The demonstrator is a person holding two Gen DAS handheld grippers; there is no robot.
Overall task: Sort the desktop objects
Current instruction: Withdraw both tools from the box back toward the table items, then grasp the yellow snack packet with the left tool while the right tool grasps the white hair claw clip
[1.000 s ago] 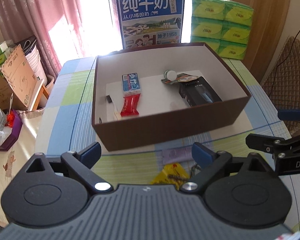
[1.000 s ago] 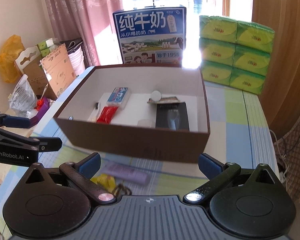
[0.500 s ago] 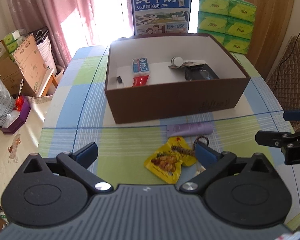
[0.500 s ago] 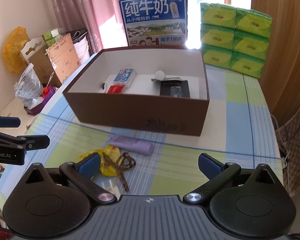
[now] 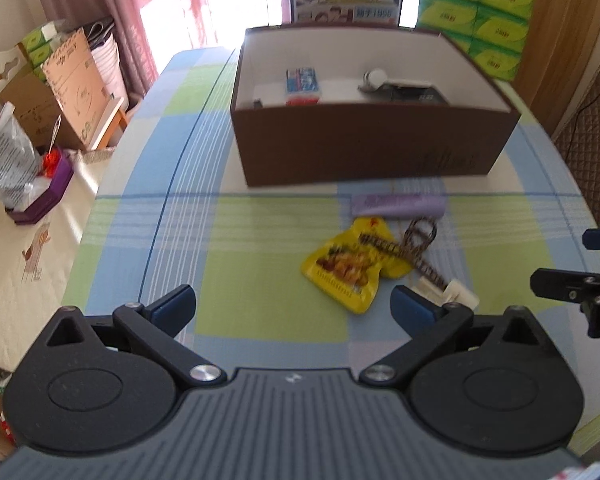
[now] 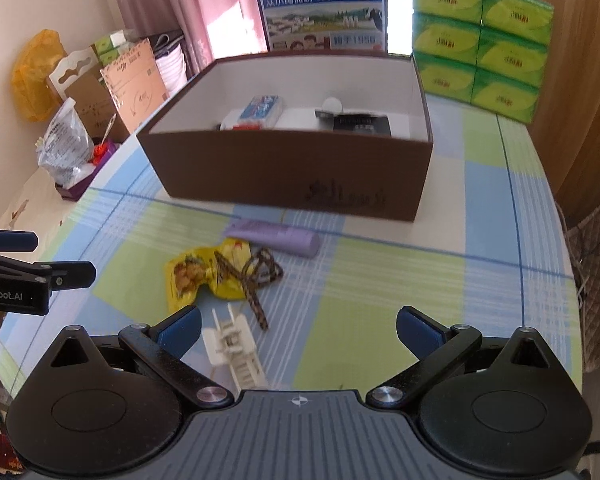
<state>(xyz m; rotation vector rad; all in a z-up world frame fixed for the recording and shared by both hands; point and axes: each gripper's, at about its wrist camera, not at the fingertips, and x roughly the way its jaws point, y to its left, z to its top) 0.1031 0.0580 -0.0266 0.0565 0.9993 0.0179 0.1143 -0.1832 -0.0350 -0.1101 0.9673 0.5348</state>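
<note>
A brown box [image 5: 372,144] [image 6: 284,172] stands on the checked tablecloth, with a blue packet [image 5: 302,80], a red packet, a white cap and a black device inside. In front of it lie a purple tube [image 5: 398,205] [image 6: 276,236], a yellow snack pouch [image 5: 350,266] [image 6: 204,274], a patterned hair tie [image 5: 418,250] [image 6: 256,276] and a cream hair clip [image 5: 452,292] [image 6: 236,350]. My left gripper [image 5: 292,312] hangs open above the cloth, just short of the pouch. My right gripper [image 6: 298,330] is open too, with the clip beside its left finger.
A blue milk carton [image 6: 320,12] and green tissue packs [image 6: 480,36] stand behind the box. Left of the table are cardboard boxes [image 5: 72,92], a plastic bag [image 5: 8,160] and a purple case [image 5: 46,196]. A quilted chair [image 5: 588,128] is at the right.
Both grippers have drawn back from the box and sunk lower. The tube, pouch, hair tie and clip in front of the box have come into full view.
</note>
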